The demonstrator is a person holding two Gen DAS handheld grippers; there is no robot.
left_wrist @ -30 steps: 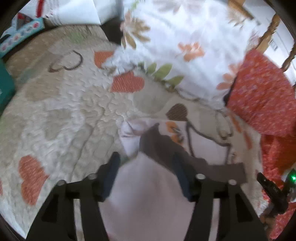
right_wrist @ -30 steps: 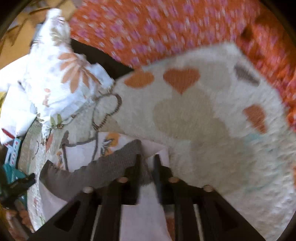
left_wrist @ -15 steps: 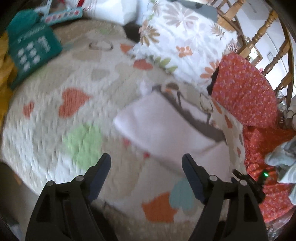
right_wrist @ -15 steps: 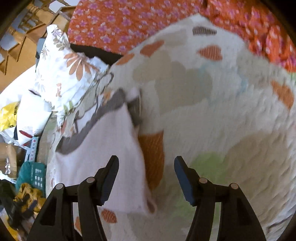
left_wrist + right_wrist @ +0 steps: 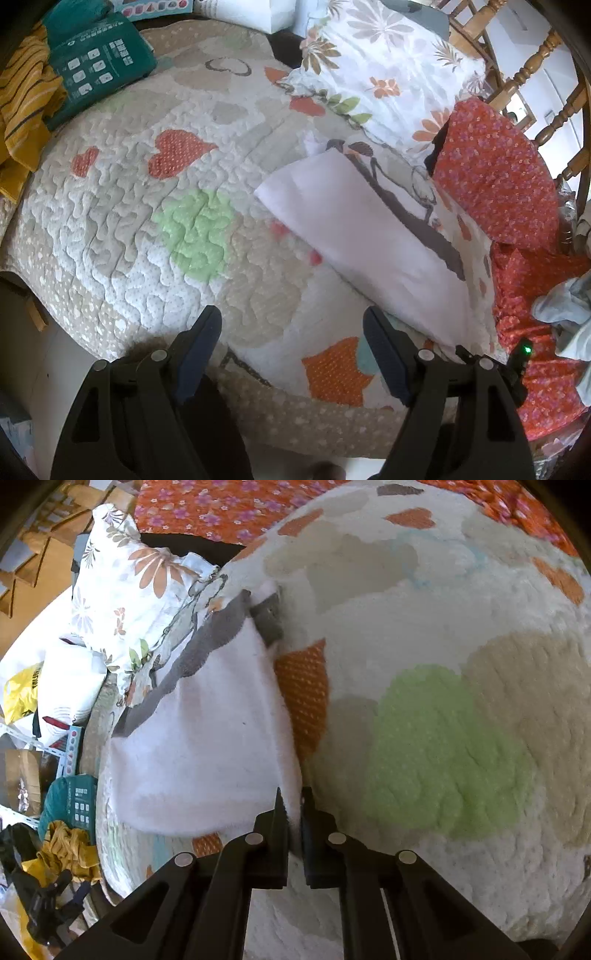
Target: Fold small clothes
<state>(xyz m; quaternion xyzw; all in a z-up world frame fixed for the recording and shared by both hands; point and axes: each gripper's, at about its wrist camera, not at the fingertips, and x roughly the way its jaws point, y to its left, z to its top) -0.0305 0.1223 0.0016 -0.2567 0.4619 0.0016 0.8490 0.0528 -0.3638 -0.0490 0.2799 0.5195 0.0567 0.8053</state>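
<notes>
- Far left on the bed, a mustard-yellow striped cloth [image 5: 20, 110] lies bunched at the edge, and a dark teal plastic packet with white icons [image 5: 98, 70] rests just beside it.
- The cream quilted bedspread with orange hearts and a pale green patch [image 5: 122, 206] covers the bed's middle.
- The left gripper [image 5: 291, 354] hangs over the quilt's near edge with its dark blue fingers [image 5: 199, 349] spread wide and nothing between them.
- Right of the green patch lies the folded white garment with a grey band [image 5: 354, 229], flat on the quilt and set on a slant, its grey band along the side nearest the pillows.
- Behind it sits a white pillow printed with orange and brown flowers [image 5: 391, 70], and to the right an orange-red flowered cushion [image 5: 498, 177] leans by wooden chair spindles [image 5: 532, 74].
- In the right wrist view, the right gripper [image 5: 291, 812] has just clamped its fingers [image 5: 279, 827] on the garment's [image 5: 207, 746] near corner edge; the white cloth is pinched between them.
</notes>
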